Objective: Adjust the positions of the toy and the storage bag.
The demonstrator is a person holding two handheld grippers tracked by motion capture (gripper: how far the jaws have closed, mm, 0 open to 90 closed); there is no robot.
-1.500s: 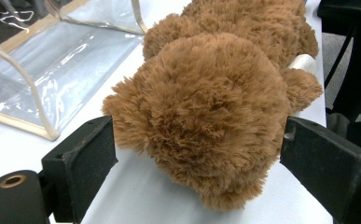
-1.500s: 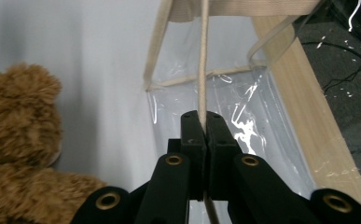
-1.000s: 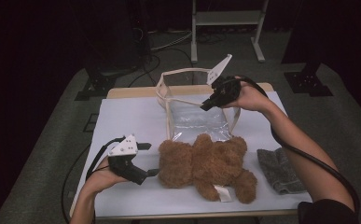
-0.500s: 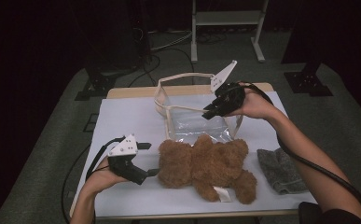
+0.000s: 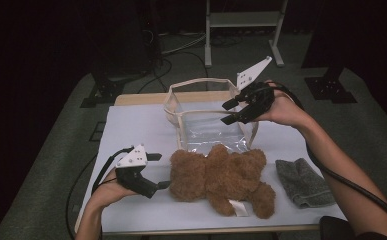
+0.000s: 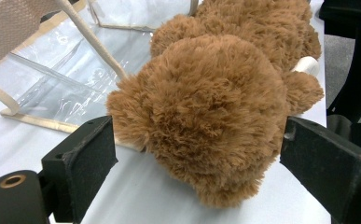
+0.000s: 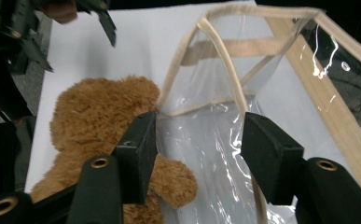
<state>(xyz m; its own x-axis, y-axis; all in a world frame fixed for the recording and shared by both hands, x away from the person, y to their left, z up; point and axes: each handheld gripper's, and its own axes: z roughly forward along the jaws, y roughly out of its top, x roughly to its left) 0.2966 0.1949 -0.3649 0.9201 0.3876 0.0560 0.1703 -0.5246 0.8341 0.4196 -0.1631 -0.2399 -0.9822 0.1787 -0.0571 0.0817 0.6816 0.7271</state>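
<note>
Brown teddy bear [image 5: 221, 180] with blank white tag [image 5: 239, 208] beside clear bag [image 5: 206, 122]; left gripper [image 5: 153, 172] fingers spread astride head, right gripper [image 5: 229, 112] fingers just opening, released above bag.

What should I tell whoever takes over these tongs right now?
Left tongs: open, jaws either side of the teddy bear's head, not pressing it.
Right tongs: jaws have just been opening, nothing between them, above the clear bag's right rim.
The bag stands open behind the bear, which lies on the white table. A grey cloth lies at the right.
Done: bag mouth looks spread open.
Left: probably grip the bear and put it in the bag.
</note>
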